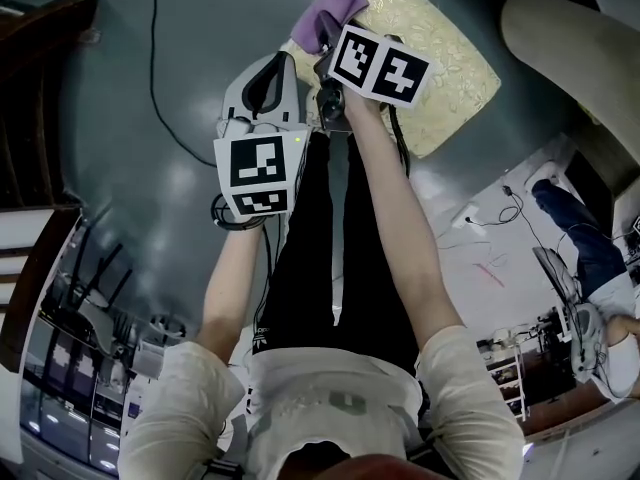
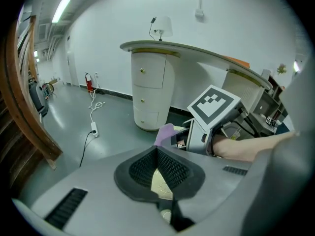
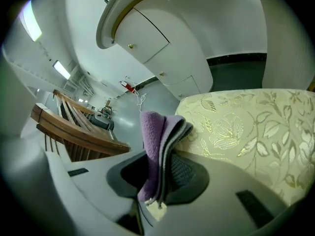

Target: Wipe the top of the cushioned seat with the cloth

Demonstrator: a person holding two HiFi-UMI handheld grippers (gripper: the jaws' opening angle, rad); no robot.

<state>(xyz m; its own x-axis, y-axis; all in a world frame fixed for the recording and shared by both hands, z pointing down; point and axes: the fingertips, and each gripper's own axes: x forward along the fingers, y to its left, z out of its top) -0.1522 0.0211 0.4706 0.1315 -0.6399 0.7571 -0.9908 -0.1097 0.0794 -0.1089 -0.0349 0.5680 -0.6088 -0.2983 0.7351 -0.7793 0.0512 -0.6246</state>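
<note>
Pinched between the dark ribbed pads of the right gripper (image 3: pixel 157 175), a folded purple terry cloth (image 3: pixel 152 141) stands on edge in several layers. It is clamped by its lower part, so the free fold juts past the fingertips, probably so that soft cloth rather than hard plastic meets the upholstery. That free fold lies at the near left corner of the cream and gold floral brocade seat cushion (image 3: pixel 246 127). It looks to be touching the edge there, though how firmly it presses cannot be told. From the head view the cloth (image 1: pixel 335 13) sits right at that corner of the seat (image 1: pixel 440 48), with nearly all the patterned top stretching away beyond it, so the wiping seems barely begun. The left gripper (image 2: pixel 157 154) hangs just beside the right one, short of the seat edge, its pads meeting at the tips and holding nothing. It appears to be idle, kept back so the cloth has a free sweep across the cushion.
</note>
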